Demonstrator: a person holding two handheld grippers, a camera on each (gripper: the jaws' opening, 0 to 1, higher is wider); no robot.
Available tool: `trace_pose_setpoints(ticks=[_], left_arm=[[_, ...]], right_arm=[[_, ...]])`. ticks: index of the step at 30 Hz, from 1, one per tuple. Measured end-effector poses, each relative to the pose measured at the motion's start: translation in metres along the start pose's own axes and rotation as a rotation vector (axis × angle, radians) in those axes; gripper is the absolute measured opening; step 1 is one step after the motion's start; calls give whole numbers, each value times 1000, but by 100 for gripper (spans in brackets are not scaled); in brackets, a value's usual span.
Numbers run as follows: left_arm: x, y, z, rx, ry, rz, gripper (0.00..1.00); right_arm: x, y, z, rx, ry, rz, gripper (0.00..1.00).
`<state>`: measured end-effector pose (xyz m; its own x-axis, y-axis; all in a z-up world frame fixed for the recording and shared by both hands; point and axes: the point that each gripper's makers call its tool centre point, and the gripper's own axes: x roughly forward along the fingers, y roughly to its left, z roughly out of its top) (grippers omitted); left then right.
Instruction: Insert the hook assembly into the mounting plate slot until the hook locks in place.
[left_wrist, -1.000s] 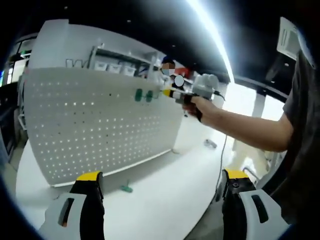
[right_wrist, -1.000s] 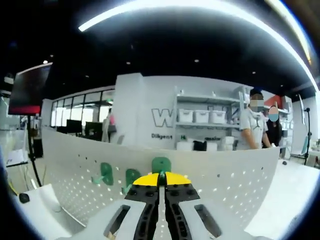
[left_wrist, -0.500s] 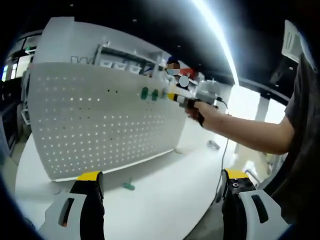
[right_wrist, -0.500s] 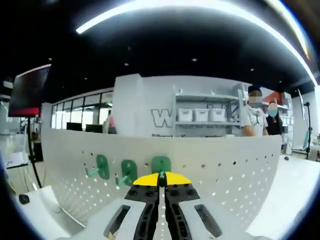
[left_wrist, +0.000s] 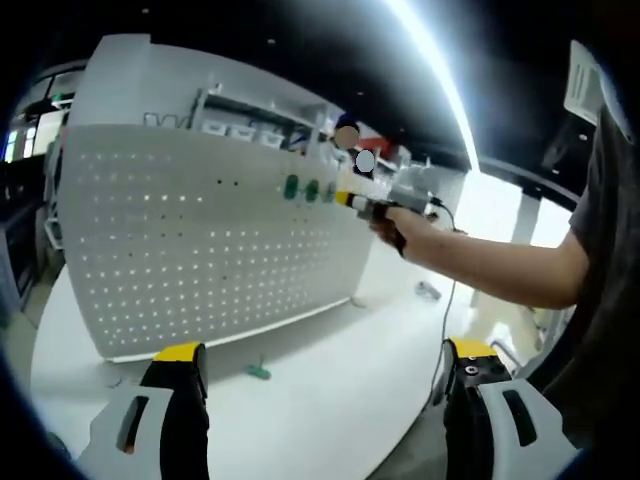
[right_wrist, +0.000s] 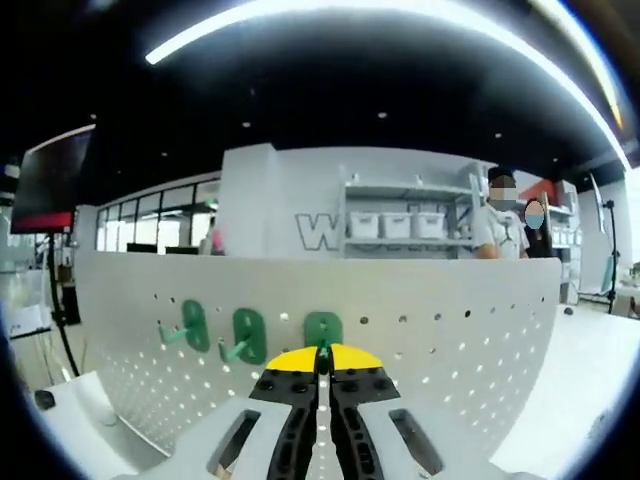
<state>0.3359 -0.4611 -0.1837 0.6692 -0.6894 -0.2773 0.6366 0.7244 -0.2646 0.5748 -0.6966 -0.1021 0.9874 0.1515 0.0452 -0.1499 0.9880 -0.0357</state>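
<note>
Left tool (left_wrist: 320, 365) spread, holding nothing, low over the white worktop (left_wrist: 330, 390); a loose green hook (left_wrist: 257, 373) lies at 11 o'clock from it. Right tool (right_wrist: 322, 360), pressed together, pinches a third green hook (right_wrist: 323, 328) against the pegboard (right_wrist: 450, 340); two seated hooks (right_wrist: 222, 332) sit at 9 o'clock. From the left gripper view, the right tool (left_wrist: 352, 200) meets the board's top rows. We judge the risks: pegs missing their holes, a tilted press jamming the hook, the upright board tipping back, or letting go before it locks.
</note>
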Motion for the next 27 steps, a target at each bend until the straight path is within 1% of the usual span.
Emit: trace_pose_setpoints(ticks=[4,7,10,15,22,25,27], left_arm=[[-1,1,0,1,-2,2,100],[-1,2,-1,-5,0,2,100],[-1,1,-2,-4,4,1,100],[-1,2,-6,3,15,6,100],[-5,5,-9,-16,14,12,100],[-6,5,-12,-17,19,15,100],[-6,4,-15,-19,25,16,100]], right_arm=[[1,-2,0,-10,1,-1,0],[1,-2,-1,50,27,4,1],[2,-2,-2,61,29,5,1],[2,-2,-1,80,37,0,9],[-11,-3,9,84,25,-6,16],[-18,0,12,69,18,-6,16],[-23,2,10,60,27,4,16]])
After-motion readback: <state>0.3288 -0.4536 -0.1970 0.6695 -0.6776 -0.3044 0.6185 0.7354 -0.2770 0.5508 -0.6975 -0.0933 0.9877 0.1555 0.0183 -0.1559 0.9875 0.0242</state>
